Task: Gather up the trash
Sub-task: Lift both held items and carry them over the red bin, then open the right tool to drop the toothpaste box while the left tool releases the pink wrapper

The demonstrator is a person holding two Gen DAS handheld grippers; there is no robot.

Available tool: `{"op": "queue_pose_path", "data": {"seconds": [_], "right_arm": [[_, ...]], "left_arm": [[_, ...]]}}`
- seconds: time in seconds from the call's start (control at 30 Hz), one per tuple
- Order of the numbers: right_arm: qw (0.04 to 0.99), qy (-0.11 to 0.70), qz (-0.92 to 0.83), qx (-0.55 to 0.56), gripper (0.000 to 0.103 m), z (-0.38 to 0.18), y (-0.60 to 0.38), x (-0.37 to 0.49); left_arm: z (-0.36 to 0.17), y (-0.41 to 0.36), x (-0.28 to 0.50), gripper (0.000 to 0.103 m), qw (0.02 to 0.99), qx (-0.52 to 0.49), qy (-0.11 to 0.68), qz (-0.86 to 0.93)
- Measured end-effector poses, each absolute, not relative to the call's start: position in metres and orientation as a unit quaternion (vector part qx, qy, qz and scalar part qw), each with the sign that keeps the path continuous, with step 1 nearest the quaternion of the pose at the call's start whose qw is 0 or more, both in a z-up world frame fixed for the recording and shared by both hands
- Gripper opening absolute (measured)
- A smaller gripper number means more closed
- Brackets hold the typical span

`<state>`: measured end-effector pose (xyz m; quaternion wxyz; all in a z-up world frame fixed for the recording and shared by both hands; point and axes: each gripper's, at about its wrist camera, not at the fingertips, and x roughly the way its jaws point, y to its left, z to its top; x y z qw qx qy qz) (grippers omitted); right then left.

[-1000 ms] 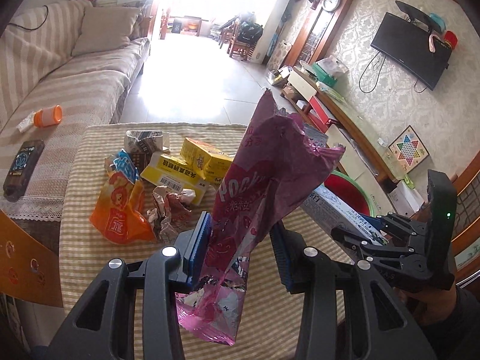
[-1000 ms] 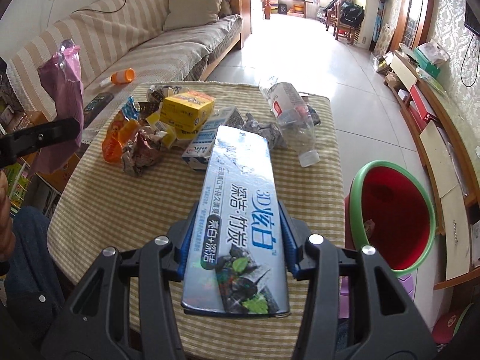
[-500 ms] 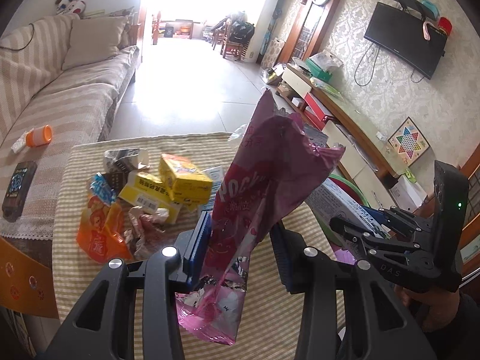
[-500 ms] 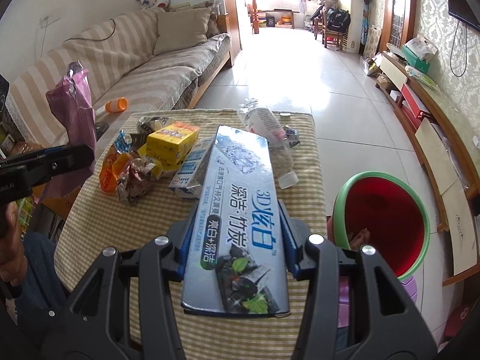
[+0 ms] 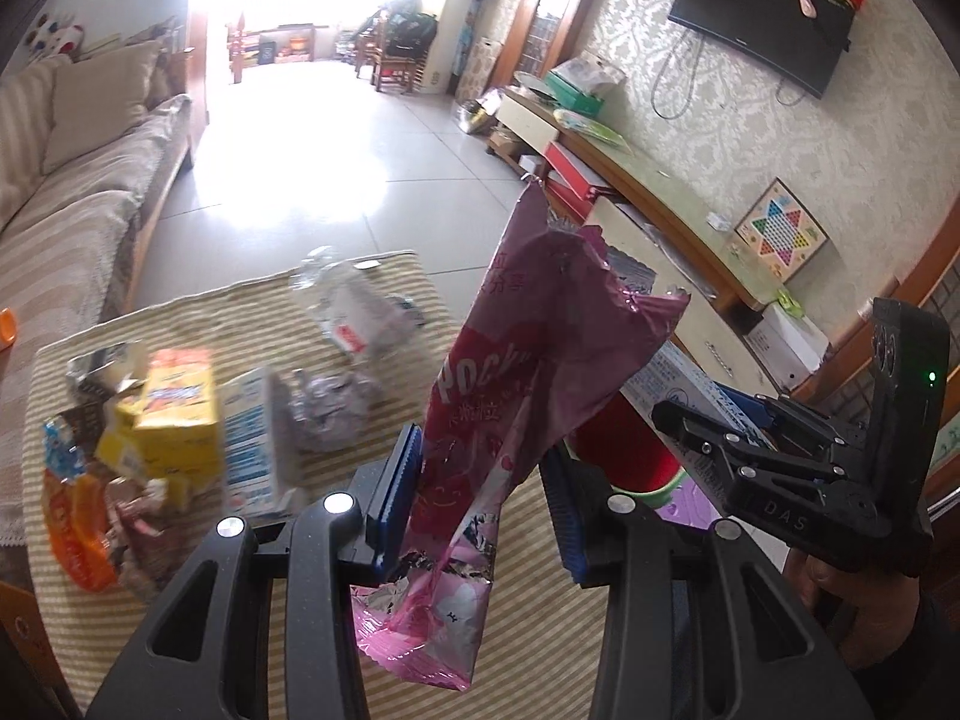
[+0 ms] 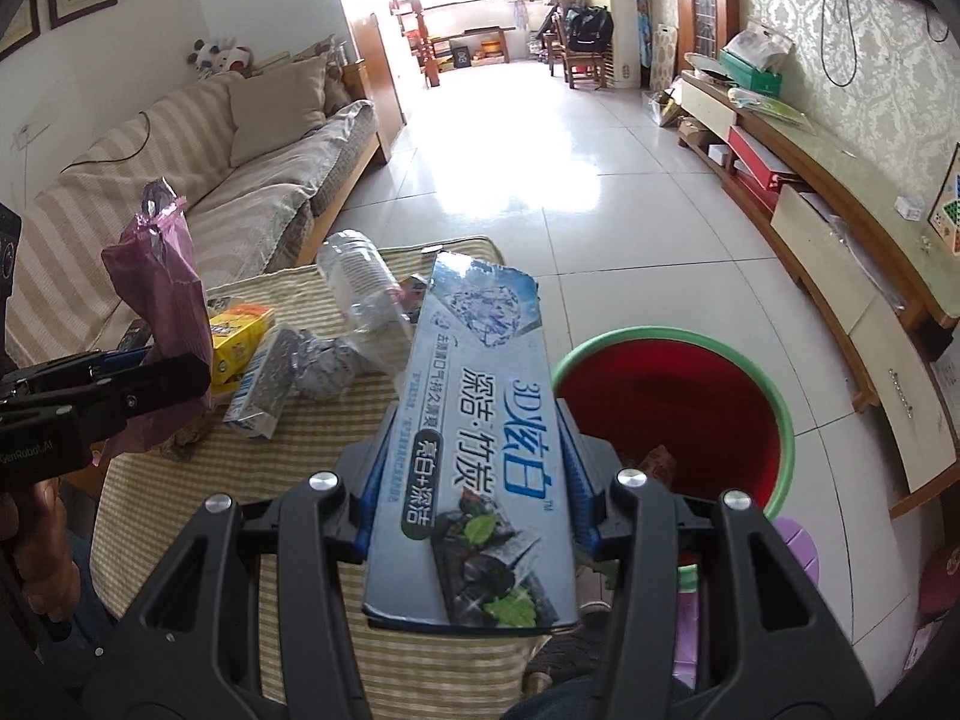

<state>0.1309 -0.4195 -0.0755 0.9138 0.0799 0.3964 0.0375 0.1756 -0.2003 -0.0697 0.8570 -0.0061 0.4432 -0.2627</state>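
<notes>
Table (image 6: pixel 288 450), striped cloth: orange wrapper (image 5: pixel 78 540), yellow boxes (image 5: pixel 174 414), crumpled foil (image 5: pixel 336 408) and clear bottle (image 6: pixel 366 294) toward its far edge. Left gripper (image 5: pixel 480 498): clamped on pink snack bag (image 5: pixel 510 396), upright. Right gripper (image 6: pixel 474 486): clamped on toothpaste box (image 6: pixel 480 420). Red bin (image 6: pixel 672 408), green rim, beside table's right edge; scraps inside, seen only in right wrist view.

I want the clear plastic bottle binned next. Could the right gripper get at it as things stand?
Probably not yet: the right gripper is shut on the toothpaste box, so its jaws are full. The bottle lies uncovered on the table.
</notes>
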Motion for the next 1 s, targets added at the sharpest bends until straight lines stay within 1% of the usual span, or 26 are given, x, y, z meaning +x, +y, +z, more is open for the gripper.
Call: {"op": "queue_pose_path", "data": {"seconds": [0.33, 0.57, 1.0], "right_arm": [[0.913, 0.394, -0.014, 0.104, 0.046, -0.083, -0.493, 0.134], [0.911, 0.395, -0.033, 0.112, 0.046, -0.089, -0.522, 0.138], [0.907, 0.398, -0.045, 0.127, 0.046, -0.103, -0.546, 0.143]], "left_arm": [[-0.084, -0.288, 0.191, 0.038, 0.835, 0.006, 0.454, -0.311], [-0.092, -0.331, 0.201, 0.038, 0.825, 0.006, 0.46, -0.328], [-0.099, -0.372, 0.221, 0.038, 0.817, 0.014, 0.467, -0.337]]}}
